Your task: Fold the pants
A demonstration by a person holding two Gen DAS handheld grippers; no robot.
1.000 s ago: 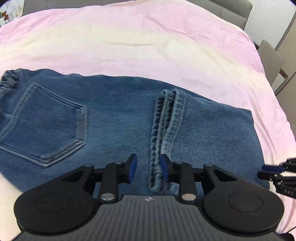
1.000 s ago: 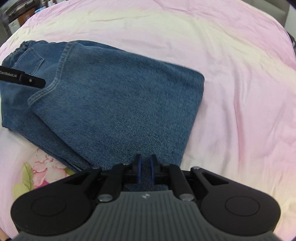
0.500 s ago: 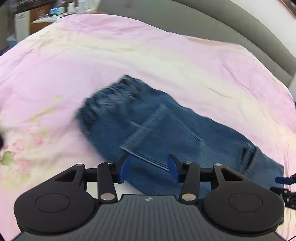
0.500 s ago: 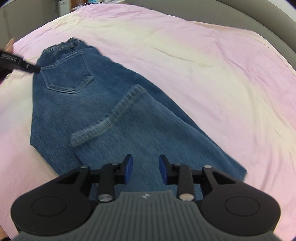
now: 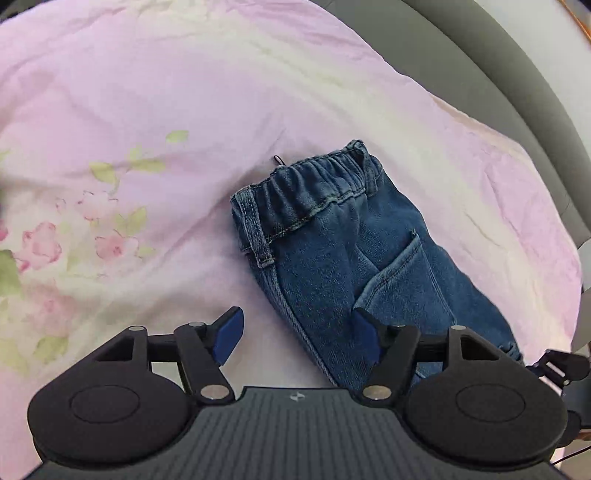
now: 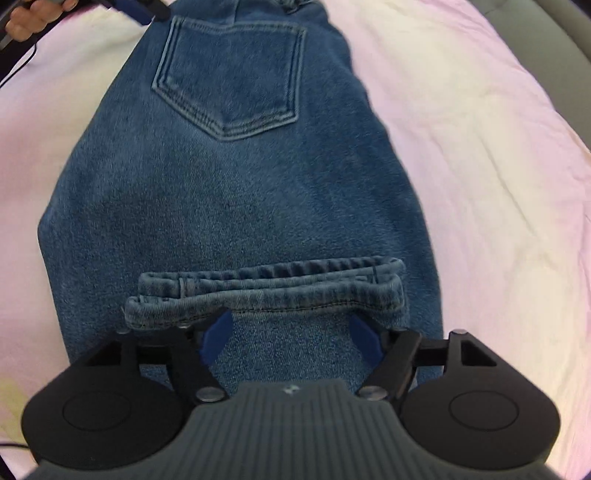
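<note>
Spreading wide, the left claw (image 5: 297, 338) holds its two blue pads apart and grips nothing; one pad (image 5: 229, 334) hangs over bare bedding, the other (image 5: 366, 339) over the near edge of the denim. The right claw (image 6: 291, 338) is likewise fully apart and empty, its blue pads (image 6: 218, 336) poised above the folded-back leg, just short of the hems; whether they touch the cloth cannot be told.

A bed (image 5: 155, 122) carries everything, covered by a pale pink and cream sheet printed with pink flowers and green leaves (image 5: 40, 247) toward the left of the left wrist view. A grey padded headboard or frame (image 5: 517, 85) curves round the far right of the bed. In the top left corner of the right wrist view the person's hand (image 6: 27, 20) grips the other tool, whose dark tip reaches to the side of the denim.

The pants (image 6: 236, 206) are blue jeans lying flat on the sheet, back side up, with the legs doubled over onto the seat. From the right wrist view, the two stacked leg hems (image 6: 266, 295) run crosswise just ahead of the right claw, and the back pocket (image 6: 232, 77) lies farther off, toward the waist. From the left wrist view, the elastic waistband (image 5: 314, 184) lies well ahead of the left claw, and the body of the jeans slants down to the right, passing under its right pad.
</note>
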